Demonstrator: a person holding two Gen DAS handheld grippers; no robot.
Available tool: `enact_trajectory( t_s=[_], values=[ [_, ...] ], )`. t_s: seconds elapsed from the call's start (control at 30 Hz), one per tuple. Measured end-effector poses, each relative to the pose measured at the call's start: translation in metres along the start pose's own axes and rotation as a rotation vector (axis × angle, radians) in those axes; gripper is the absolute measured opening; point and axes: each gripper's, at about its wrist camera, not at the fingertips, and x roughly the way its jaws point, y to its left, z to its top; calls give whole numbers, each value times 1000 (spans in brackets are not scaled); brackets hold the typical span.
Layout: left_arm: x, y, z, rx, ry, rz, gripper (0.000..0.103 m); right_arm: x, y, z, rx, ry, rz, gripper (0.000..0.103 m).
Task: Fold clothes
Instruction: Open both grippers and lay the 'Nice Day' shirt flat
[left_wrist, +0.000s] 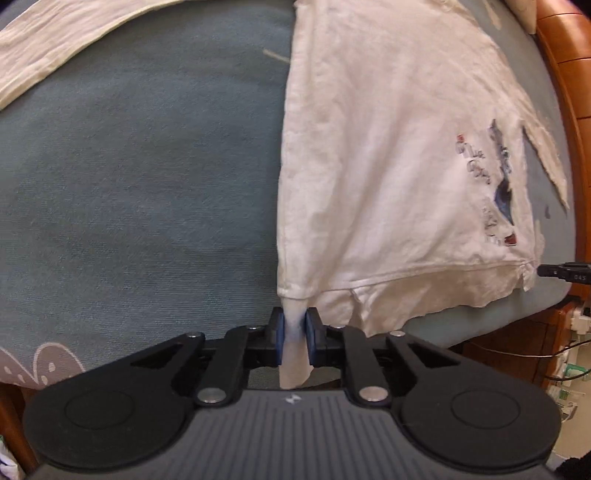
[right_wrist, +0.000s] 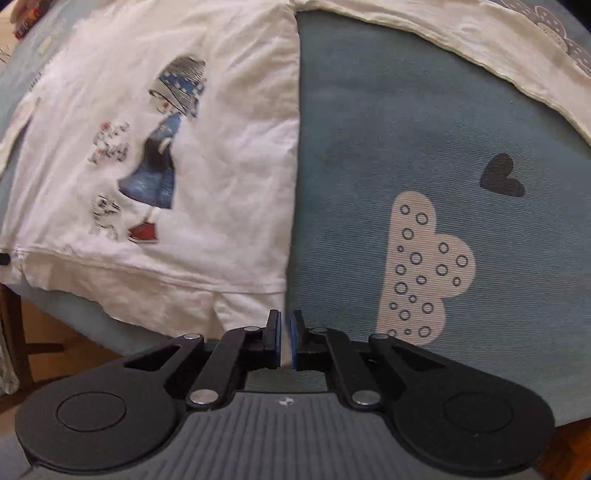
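We have the left tool (left_wrist: 294, 328) pinching the hem corner of the soft, limp shirt (left_wrist: 388, 166) on the bed (left_wrist: 129, 184), right tool (right_wrist: 285, 332) nearly closed, seemingly empty.

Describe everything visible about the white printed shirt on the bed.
The white shirt is a thin, wrinkled, cotton-looking top lying flat on the blue-grey bedcover, hem toward the bed's near edge. Its front shows a printed figure in a patterned hat, blue dress and red shoes, with small lettering and a small animal alongside. One side is folded in, leaving a straight vertical edge. A long sleeve stretches away across the cover. The left gripper is shut on a pinched corner at the hem.
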Motion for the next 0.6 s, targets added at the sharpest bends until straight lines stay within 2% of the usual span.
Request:
enact_trajectory(
  t_s=[0.03, 0.1, 0.17, 0.23, 0.3, 0.37, 0.47, 0.5, 0.53, 0.6],
  values=[
    [7, 2, -1, 3, 32, 29, 15, 5, 2, 1, -16, 15, -38, 7],
    [4, 2, -8, 36, 13, 84, 15, 6, 7, 0, -34, -12, -68, 11],
    [-8, 0, -12, 50, -29, 100, 17, -6, 10, 2, -24, -87, -32, 15],
    [-21, -7, -9, 74, -90, 104, 23, -17, 13, 10, -15, -171, -17, 21],
    [-32, -20, 1, 121, -160, 106, 24, -24, 16, 29, 0, -261, -6, 21],
    [-37, -43, 19, 205, -237, 103, 27, -31, 20, 50, 13, -348, 0, 21],
    [-31, -86, 53, 357, -364, 129, 36, -38, 37, 91, -57, -515, -3, 24],
    [-25, -98, 65, 400, -409, 139, 38, -34, 47, 105, -77, -561, -9, 33],
    [-18, -110, 76, 437, -456, 146, 44, -31, 56, 119, -98, -608, -16, 46],
    [-3, -122, 92, 483, -529, 182, 46, -14, 69, 137, -126, -633, -51, 50]
  ],
)
